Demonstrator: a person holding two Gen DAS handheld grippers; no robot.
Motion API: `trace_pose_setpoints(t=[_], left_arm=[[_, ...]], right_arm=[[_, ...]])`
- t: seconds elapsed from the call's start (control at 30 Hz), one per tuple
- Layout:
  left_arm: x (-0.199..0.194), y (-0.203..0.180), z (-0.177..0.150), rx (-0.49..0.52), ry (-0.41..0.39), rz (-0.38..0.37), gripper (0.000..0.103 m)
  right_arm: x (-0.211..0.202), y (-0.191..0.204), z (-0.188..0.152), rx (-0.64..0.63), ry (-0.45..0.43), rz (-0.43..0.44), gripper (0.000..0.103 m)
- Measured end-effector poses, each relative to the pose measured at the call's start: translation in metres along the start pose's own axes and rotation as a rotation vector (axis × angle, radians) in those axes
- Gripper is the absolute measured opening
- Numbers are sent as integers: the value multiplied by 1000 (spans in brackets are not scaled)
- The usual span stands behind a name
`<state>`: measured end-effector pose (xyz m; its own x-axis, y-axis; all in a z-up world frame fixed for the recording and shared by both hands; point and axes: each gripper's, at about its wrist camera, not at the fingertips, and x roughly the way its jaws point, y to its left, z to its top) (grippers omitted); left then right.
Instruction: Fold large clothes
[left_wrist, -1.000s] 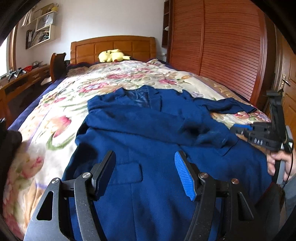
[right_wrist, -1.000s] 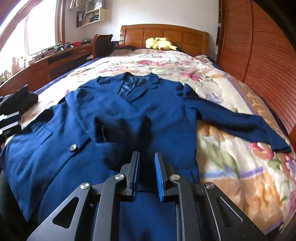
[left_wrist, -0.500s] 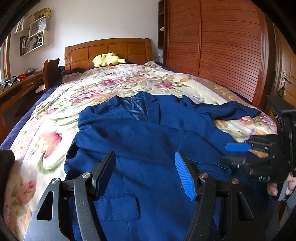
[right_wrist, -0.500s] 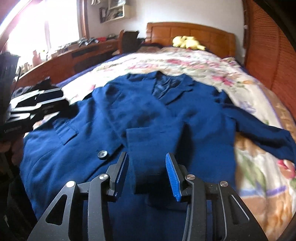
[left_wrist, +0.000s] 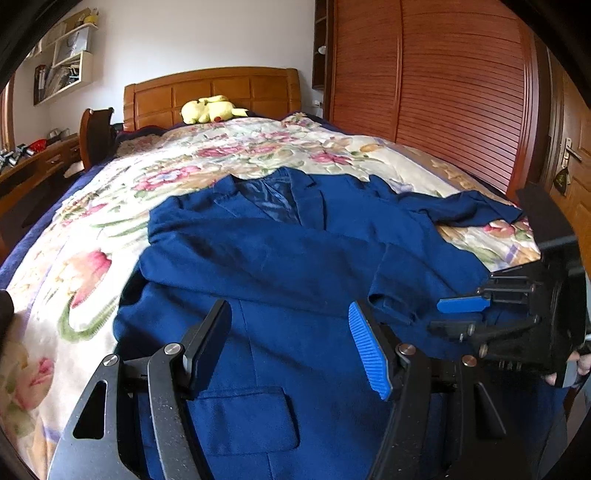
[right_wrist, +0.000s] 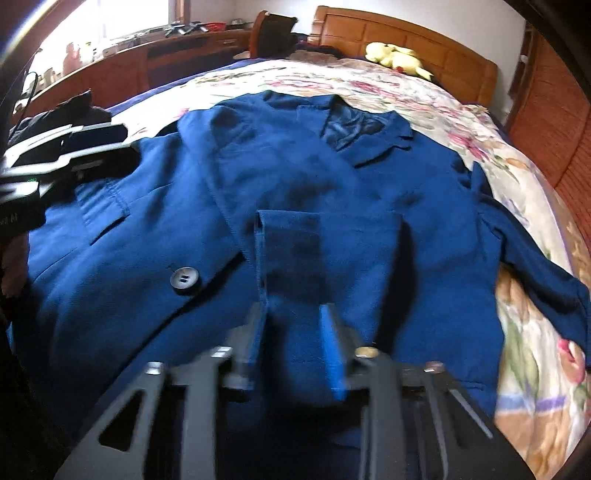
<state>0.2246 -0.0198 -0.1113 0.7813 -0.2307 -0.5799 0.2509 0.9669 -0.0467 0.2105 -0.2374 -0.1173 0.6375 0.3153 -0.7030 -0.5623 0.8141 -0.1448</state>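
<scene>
matt blue cloth jacket (left_wrist: 295, 266); glossy wood headboard (left_wrist: 210, 92); floral cloth quilt (left_wrist: 110, 206).

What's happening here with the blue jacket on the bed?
A person holding a two-finger gripper in each hand is folding a blue suit jacket spread face up on a floral bedspread. One sleeve is already folded across the chest; the other sleeve lies out to the side. The right gripper is closing, with the cuff of the folded sleeve between its jaws. The left gripper hovers open over the jacket's lower front, holding nothing.
</scene>
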Motion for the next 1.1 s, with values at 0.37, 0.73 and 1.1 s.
trace_pose_setpoints(t=[0.37, 0.73, 1.1], left_arm=[[2, -2, -1, -12, 8, -33, 67], [6, -6, -1, -11, 5, -39, 67], [3, -12, -3, -1, 2, -43, 67]], right_arm=[[-29, -39, -12, 184, -89, -140, 6], [-47, -58, -30, 247, -25, -198, 29], [-50, -54, -43, 275, 4, -94, 33]])
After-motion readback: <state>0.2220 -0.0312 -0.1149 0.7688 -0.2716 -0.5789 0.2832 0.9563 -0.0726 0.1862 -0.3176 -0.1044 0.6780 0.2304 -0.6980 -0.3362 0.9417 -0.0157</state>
